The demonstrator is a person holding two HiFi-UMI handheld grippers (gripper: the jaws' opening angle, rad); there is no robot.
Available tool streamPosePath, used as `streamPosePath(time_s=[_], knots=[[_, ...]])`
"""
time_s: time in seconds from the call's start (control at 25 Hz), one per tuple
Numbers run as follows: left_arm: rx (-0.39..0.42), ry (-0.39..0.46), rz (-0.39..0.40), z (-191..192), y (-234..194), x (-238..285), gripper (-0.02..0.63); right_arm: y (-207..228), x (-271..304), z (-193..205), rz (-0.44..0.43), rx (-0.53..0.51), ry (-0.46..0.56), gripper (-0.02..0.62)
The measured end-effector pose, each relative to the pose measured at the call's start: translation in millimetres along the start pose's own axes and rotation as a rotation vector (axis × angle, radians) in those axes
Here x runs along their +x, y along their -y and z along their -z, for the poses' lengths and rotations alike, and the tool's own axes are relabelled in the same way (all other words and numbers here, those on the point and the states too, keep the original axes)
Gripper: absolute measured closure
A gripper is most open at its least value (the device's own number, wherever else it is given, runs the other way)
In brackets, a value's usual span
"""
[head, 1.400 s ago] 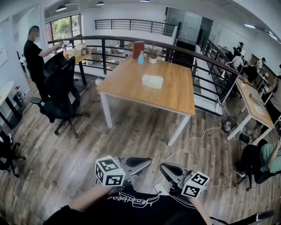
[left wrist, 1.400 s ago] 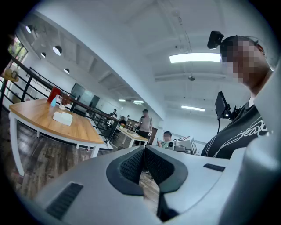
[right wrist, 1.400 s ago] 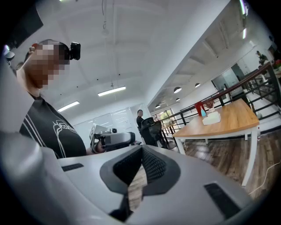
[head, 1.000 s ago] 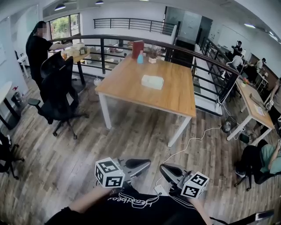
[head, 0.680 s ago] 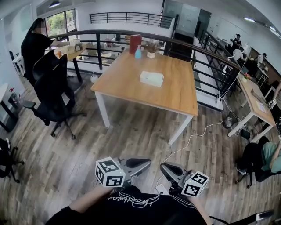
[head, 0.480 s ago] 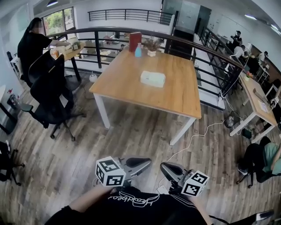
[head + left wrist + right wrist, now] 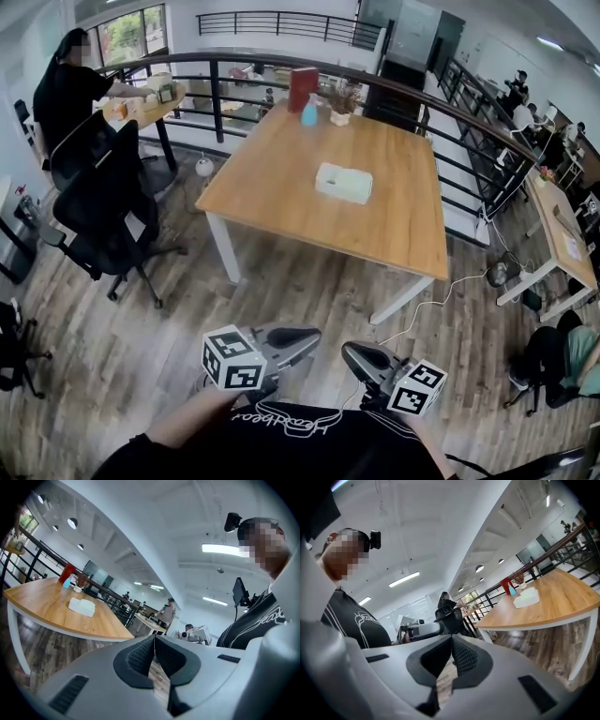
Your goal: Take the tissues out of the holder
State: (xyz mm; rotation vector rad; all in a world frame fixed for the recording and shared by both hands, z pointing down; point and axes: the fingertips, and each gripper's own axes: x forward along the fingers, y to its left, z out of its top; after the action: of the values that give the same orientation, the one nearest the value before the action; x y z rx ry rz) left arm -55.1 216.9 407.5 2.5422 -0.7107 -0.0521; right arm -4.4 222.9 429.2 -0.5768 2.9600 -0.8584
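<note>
We stand well back from the wooden table [image 7: 281, 178], with both tongs drawn in at our chest. The left gripper [image 7: 312, 337] and the right gripper [image 7: 349, 352] are each closed tip to tip on nothing. The tissue holder [image 7: 343, 183] lies near the middle of the table, clear of every edge and untouched. The risks lie ahead. Closed jaws would shove the holder rather than pinch a tissue, and a light holder may lift with the sheet unless one gripper pins it. The white cable [image 7: 441, 291] on the floor by the near right corner could catch a foot.
</note>
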Motion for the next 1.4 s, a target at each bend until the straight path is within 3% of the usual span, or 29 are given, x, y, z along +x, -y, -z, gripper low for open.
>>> streamPosePath(time_s=[0.52, 0.96, 1.4], knots=[[0.052, 0.047, 0.033, -40, -38, -19, 0.591, 9, 43, -26, 0.037, -0.042, 0.016, 0.577], [0.052, 0.051, 0.051, -34, -38, -21, 0.591, 16, 39, -23, 0.092, -0.038, 0.029, 0.577], [0.037, 0.021, 0.010, -35, -76, 4, 0.591, 63, 62, -32, 0.048, 0.003, 0.015, 0.577]])
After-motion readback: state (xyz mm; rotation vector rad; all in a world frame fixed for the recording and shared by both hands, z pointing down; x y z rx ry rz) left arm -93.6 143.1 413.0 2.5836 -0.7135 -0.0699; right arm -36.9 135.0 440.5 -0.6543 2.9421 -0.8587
